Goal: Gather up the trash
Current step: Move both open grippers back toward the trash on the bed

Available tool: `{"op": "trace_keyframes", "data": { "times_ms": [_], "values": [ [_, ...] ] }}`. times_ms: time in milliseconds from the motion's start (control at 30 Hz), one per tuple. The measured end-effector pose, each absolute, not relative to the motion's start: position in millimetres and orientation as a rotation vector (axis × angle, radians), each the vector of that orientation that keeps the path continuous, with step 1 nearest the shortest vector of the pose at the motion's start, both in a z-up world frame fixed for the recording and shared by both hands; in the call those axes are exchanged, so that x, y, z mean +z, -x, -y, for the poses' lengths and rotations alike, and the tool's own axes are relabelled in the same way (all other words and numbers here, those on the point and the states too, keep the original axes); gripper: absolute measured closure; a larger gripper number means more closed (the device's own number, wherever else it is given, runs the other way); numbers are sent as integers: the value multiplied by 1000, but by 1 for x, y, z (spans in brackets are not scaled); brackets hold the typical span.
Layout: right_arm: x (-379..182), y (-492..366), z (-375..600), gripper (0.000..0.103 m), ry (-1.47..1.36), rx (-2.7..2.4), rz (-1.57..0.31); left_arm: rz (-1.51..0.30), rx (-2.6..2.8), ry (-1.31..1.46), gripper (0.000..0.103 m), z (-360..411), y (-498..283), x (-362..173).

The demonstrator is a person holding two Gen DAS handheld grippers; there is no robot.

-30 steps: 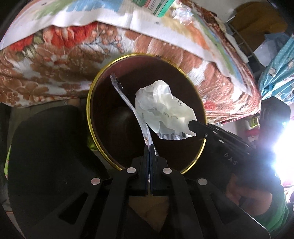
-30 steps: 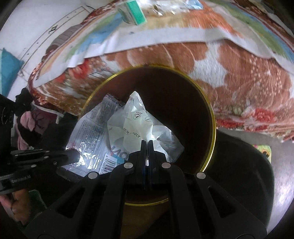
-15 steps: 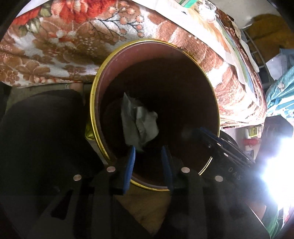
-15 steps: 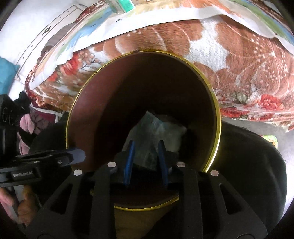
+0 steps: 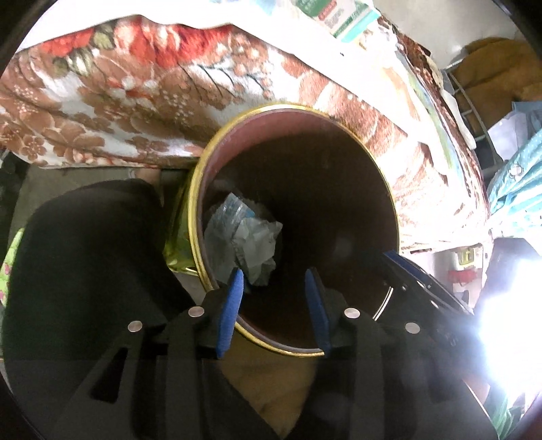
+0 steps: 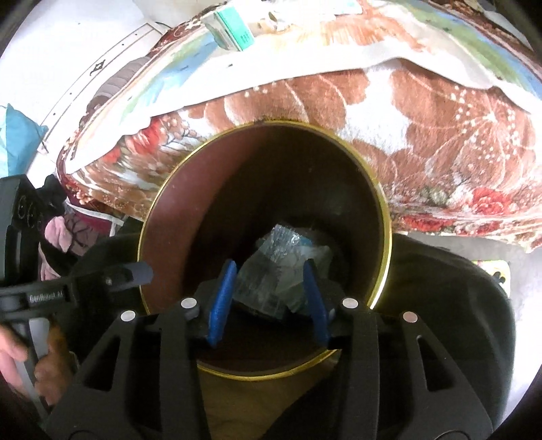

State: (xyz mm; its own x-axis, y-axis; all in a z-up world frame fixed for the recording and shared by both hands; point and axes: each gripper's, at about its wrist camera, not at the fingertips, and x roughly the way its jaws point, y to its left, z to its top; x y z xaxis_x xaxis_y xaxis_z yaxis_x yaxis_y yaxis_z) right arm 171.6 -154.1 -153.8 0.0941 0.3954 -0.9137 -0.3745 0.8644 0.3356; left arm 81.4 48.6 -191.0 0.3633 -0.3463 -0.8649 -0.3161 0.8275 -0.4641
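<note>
both claws are hanging over the mouth of the bin, pointing steeply down into it, which is where trash needs to be let go so it drops inside rather than onto the floor. the left claw is released, its jaws having just been opening, and nothing is sitting between its blue pads. the right claw is released too, jaws also having just been opening, with no wrapper pinched between its pads. the wrappers are lying crumpled deep in the bin, below and ahead of the left claw, toward its left side; from the right claw they are showing straight below, framed between its open jaws but well down from them. the bin is standing just ahead of both claws, pressed close against the floral blanket draping off the bed. beyond the claws, up on the bed, a green box is lying, and it looks like the likely next thing to collect.
</note>
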Motion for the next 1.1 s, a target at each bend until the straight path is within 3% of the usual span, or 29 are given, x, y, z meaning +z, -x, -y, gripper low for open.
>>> {"op": "trace_keyframes", "data": {
  "times_ms": [133, 467, 667, 1100],
  "values": [
    [-140, -174, 155, 61, 29, 564, -1319, -1155, 2, 569, 54, -51, -82, -166],
    [-99, -197, 163, 52, 56, 526, -1209, -1034, 12, 532, 51, -64, -100, -120],
    [-73, -219, 166, 47, 68, 495, -1134, -967, 14, 540, 44, -72, -120, -93],
    [-25, -269, 154, 46, 127, 523, -1001, -895, 13, 515, 34, -77, -165, -49]
  ]
}}
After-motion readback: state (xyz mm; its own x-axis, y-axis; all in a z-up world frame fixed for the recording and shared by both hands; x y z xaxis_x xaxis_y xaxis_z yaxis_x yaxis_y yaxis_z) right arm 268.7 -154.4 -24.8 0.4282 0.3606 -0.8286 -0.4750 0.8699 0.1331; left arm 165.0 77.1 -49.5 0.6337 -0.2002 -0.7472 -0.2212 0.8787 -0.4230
